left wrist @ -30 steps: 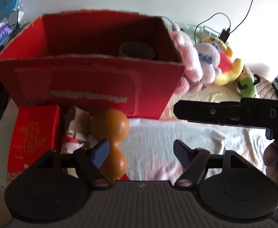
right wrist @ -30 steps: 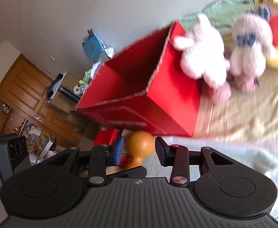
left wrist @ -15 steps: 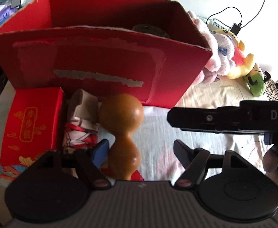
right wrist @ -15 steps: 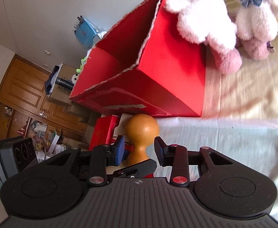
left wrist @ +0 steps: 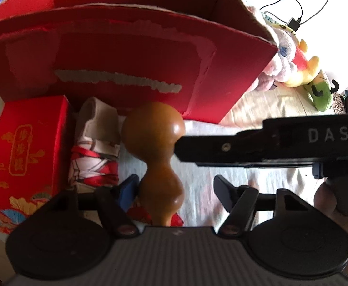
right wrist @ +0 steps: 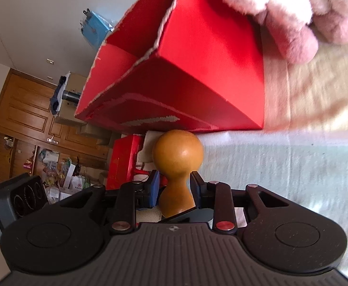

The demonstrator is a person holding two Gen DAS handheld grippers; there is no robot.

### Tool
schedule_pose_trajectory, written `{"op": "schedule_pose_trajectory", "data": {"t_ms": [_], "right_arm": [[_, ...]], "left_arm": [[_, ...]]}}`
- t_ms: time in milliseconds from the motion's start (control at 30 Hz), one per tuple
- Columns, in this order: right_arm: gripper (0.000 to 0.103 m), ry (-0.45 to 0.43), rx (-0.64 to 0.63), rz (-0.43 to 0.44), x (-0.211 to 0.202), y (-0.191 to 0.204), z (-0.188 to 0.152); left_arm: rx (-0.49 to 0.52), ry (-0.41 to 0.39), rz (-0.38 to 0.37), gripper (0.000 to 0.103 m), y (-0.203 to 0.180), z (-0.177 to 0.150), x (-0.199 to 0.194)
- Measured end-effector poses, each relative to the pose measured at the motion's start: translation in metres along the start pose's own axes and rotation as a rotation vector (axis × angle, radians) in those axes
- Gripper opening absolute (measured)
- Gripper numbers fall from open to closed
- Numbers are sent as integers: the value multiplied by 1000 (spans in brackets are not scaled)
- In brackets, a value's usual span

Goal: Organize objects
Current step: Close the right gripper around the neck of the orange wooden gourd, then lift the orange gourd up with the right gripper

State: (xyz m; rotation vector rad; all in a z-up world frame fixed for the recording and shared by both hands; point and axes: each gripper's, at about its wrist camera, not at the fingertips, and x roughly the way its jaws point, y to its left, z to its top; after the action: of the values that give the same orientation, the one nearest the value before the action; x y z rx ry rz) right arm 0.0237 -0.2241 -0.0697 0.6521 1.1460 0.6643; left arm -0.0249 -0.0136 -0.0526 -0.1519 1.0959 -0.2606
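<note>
Gourd point(right wrist: 177, 166) upright, big bulb up, right tongs point(right wrist: 174, 190) flanking waist.

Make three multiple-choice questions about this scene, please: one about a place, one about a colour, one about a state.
1. Where is the gourd?
A. inside the big red box
B. in front of the big red box
C. on the plush toys

2. What colour is the small box to the left of the gourd?
A. red
B. blue
C. green

3. How does the right gripper stand?
A. shut on nothing
B. far from the gourd
C. jaws on both sides of the gourd's neck

Answers: 1 B, it stands before the box wall. 2 A, red with gold print. 3 C, a small gap remains on each side.
</note>
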Motion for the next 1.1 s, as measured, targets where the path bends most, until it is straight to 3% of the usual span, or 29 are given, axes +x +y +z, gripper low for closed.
{"op": "schedule_pose_trajectory", "data": {"t_ms": [767,1100], "right_arm": [[39,93,31,3,18,-9,5],[36,80,11,-6,-1,-14,0]], "left_arm": [[101,15,-19,60,-3,13,14],[111,0,-47,46,-11,13,4]]}}
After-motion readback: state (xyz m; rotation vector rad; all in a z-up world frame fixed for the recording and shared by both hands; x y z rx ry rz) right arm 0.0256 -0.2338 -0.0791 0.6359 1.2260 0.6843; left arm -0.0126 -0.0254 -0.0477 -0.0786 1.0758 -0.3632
